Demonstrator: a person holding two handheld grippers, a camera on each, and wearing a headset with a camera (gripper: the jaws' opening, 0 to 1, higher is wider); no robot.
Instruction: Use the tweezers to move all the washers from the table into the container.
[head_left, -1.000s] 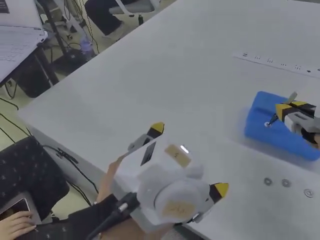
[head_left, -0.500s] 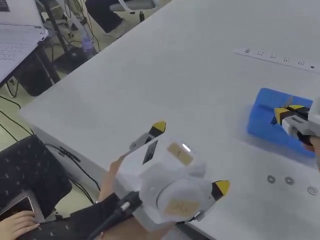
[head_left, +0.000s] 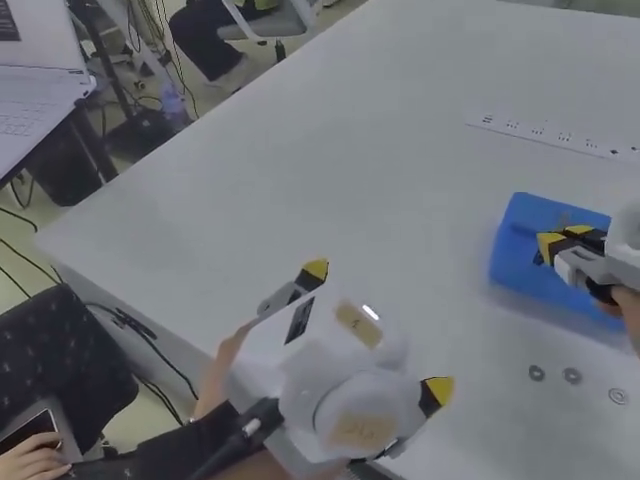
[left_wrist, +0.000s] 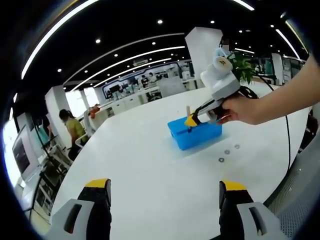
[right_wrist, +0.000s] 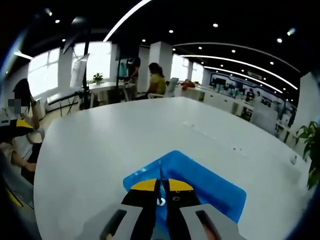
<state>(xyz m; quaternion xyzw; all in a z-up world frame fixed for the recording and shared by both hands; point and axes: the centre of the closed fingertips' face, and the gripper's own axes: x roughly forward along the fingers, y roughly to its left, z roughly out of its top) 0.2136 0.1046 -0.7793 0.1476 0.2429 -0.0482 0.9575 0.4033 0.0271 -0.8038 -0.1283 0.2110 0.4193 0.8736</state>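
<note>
Tweezers (right_wrist: 160, 169) clenched in right gripper (right_wrist: 160, 184) jaws, pointing forward over blue container (right_wrist: 210, 187), left gripper (left_wrist: 165, 184) jaws spread

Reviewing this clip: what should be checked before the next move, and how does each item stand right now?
1. Right gripper shut on the tweezers: ok.
2. Tweezers over the blue container: ok.
3. Tweezer tips loaded or empty: cannot tell.
4. All washers off the table: not ok, three lie beside the blue container.
5. Left gripper open, away from the work: ok.
</note>
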